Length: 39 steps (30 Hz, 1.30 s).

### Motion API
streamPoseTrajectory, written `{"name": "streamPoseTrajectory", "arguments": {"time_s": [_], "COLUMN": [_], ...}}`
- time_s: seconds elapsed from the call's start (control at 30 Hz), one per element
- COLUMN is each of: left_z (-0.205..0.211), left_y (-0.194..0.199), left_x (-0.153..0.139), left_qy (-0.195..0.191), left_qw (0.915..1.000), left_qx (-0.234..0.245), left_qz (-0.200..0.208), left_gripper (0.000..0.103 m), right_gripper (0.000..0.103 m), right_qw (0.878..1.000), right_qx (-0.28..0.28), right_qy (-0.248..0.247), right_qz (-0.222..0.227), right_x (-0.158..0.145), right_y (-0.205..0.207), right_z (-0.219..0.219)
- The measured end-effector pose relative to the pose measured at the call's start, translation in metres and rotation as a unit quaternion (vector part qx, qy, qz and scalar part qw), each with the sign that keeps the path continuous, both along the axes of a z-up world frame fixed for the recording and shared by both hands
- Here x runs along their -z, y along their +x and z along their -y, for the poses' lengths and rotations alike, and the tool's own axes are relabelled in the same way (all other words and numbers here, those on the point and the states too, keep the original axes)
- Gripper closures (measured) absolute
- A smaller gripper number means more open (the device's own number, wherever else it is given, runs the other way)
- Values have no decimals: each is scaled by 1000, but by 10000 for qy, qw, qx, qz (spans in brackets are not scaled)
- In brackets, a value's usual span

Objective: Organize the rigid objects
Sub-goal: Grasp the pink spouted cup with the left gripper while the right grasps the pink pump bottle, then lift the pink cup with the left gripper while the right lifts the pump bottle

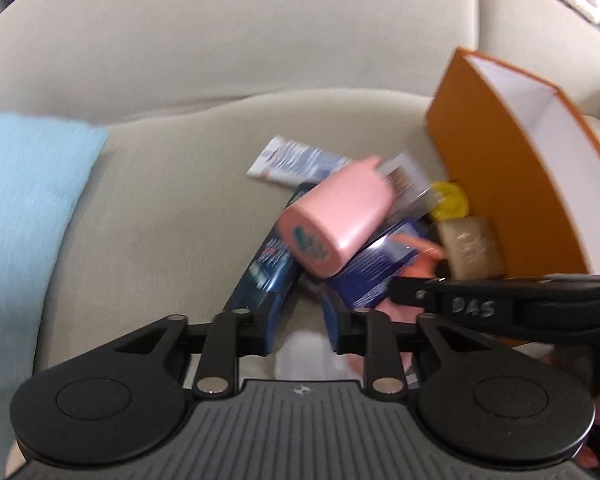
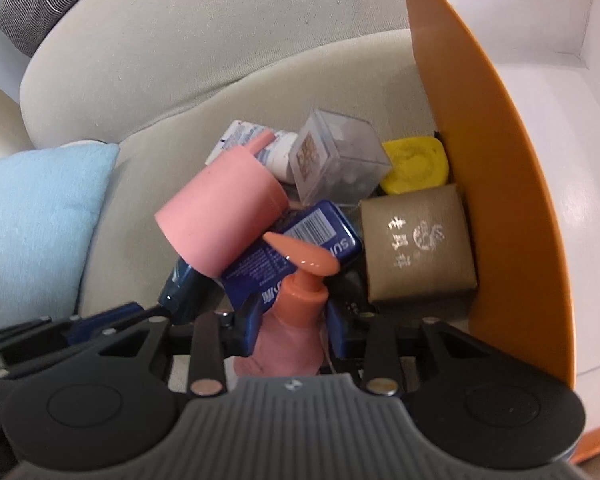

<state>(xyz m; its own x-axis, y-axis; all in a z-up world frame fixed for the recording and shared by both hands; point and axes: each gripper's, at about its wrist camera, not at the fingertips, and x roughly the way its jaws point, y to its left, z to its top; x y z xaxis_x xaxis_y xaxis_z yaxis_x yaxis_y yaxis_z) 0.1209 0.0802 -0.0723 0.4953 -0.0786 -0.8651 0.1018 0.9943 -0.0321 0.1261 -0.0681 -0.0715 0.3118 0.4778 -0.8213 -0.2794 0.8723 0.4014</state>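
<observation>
Orange box beside clutter, cushion bare leftward

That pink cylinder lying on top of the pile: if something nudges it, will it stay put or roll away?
The pink cylinder would probably roll: it lies on its round side, tilted across the blue box. Its smooth walls look rigid and could slip in a loose grip. The soft sofa cushion below might stop it quickly.

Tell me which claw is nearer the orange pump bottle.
Right. The right claw has its fingers on either side of the orange pump bottle, at the neck. The left claw sits over the blue boxes, off to the bottle's side.
</observation>
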Motion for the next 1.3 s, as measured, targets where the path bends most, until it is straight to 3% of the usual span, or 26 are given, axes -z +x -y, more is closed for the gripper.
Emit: {"name": "streamPoseTrajectory", "arguments": {"time_s": [0.07, 0.27, 0.43, 0.57, 0.67, 0.83, 0.9, 1.07, 1.17, 1.23, 1.3], "left_z": [2, 16, 30, 44, 47, 58, 64, 80, 85, 84, 79], "left_y": [6, 32, 56, 79, 95, 100, 100, 97, 91, 87, 80], "left_x": [-8, -24, -33, -28, -26, -18, -12, 4, 9, 7, 5], "left_qy": [-57, 245, 561, 781, 648, 1002, 1086, 1410, 1646, 1662, 1662], "left_qw": [9998, 9963, 9857, 9654, 9485, 9191, 9129, 9033, 8984, 9021, 9120], "left_qx": [181, 824, 1587, 2477, 3052, 3729, 3836, 3947, 3982, 3898, 3687], "left_qz": [18, 71, 42, -218, -541, -784, -877, -918, -853, -814, -688], "left_gripper": [58, 58, 53, 50, 46, 37, 37, 38, 45, 45, 45], "right_gripper": [76, 77, 77, 77, 77, 77, 77, 77, 77, 77, 77], "right_qw": [10000, 9996, 9991, 9987, 9988, 9993, 9993, 9994, 9994, 9993, 9990], "right_qx": [-64, -90, 67, 178, 214, 140, 73, -15, -98, -146, -209], "right_qy": [70, 33, 23, -72, -72, 59, 64, 96, 139, 146, 151], "right_qz": [27, 259, 417, 471, 424, 350, 370, 336, 303, 311, 356], "right_x": [-5, -27, -38, -37, -35, -34, -36, -36, -35, -40, -41], "right_y": [1, 2, 15, 30, 36, 38, 42, 45, 47, 44, 44], "right_z": [0, 9, 13, 10, 13, 17, 15, 17, 17, 24, 23]}}
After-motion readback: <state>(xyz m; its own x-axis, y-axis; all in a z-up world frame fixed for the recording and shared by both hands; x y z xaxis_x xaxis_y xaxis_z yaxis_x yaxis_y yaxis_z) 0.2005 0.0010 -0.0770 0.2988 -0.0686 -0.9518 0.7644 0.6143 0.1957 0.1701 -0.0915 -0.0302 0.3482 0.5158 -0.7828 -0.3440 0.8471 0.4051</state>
